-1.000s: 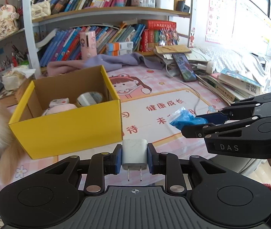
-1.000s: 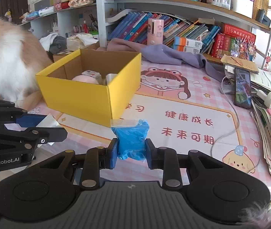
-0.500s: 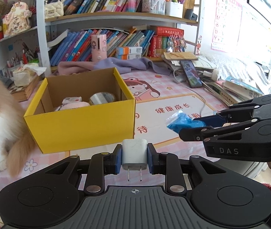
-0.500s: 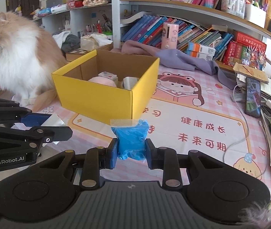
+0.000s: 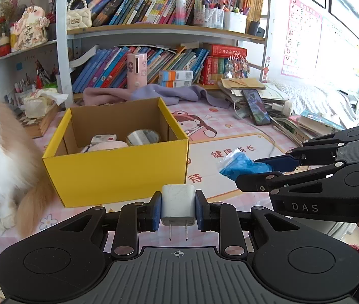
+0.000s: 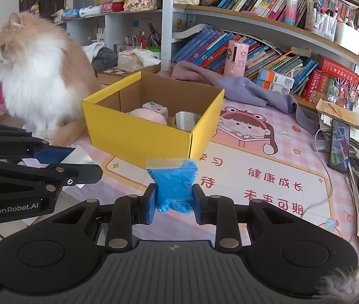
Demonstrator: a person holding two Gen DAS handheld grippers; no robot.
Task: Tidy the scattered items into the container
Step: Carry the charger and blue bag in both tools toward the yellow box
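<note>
Clamped between the blue pads of the left gripper [image 5: 178,209] is a white plastic wall charger with two metal prongs [image 5: 178,205], prongs pointing back toward the camera; the jaws are drawn in tight on its sides. A clear zip bag stuffed with blue plastic [image 6: 173,185] is pinched at its lower half by the right gripper [image 6: 171,201], jaws narrowed but held apart by the bag.

Compared with a second ago, the open yellow cardboard box [image 5: 118,172] is seen further to the right in both views, and more of the fluffy orange-and-white cat [image 6: 35,76] has come into the right wrist view. Both grips are unchanged.

Ahead of the left fingertips and slightly left, the box is standing on the pink cartoon desk mat [image 6: 268,177]; from the right fingertips it lies ahead and a little left too. Nothing is set between either load and the box. The cat is sitting just left of the box.

Counted inside the box: three things, a silvery tape roll [image 5: 142,136], a pale pink rounded object [image 6: 149,117] and a small white-and-red packet [image 6: 155,107]. Two items are held, one per gripper. One dark phone [image 6: 340,147] is lying far right, beside stacked papers.
</note>
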